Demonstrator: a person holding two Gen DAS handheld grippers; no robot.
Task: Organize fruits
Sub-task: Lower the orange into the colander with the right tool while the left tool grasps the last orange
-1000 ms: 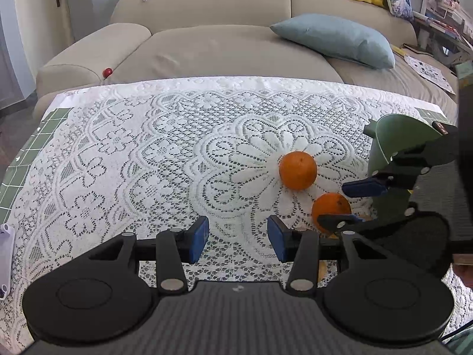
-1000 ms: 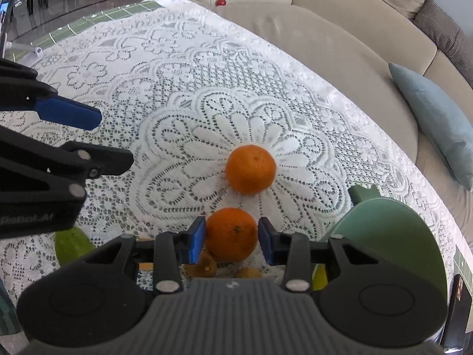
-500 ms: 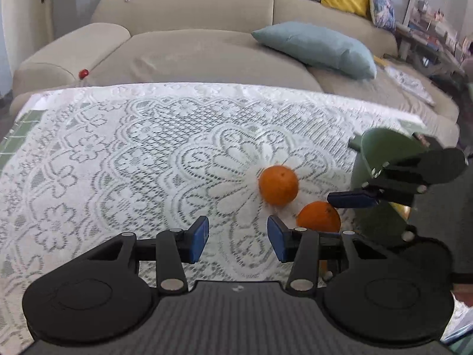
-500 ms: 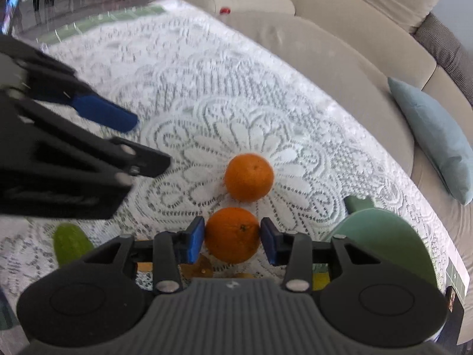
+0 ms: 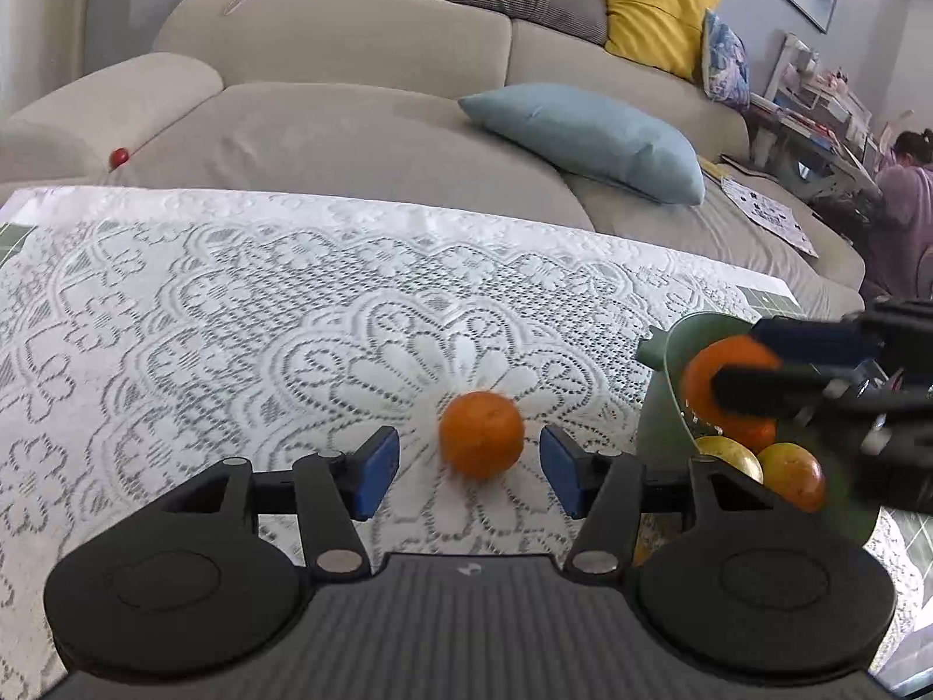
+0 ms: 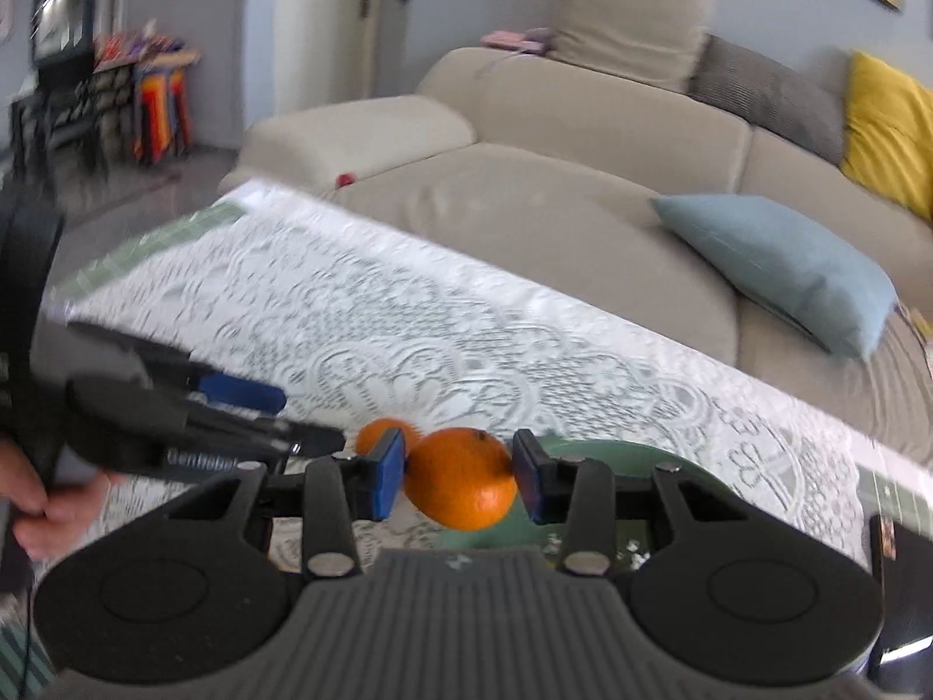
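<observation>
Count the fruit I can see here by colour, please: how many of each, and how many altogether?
Orange: 2, the orange on the lace cloth and the orange held in the right gripper over the green bowl.
Yellow: 1, the yellow fruit in the bowl.
Orange-red: 1, the reddish fruit beside it.
Total: 4.

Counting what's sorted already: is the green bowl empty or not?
Not empty: the green bowl holds at least two fruits, with the right gripper holding an orange over it.

Blue pillow on beige sofa, yellow cushion behind.
</observation>
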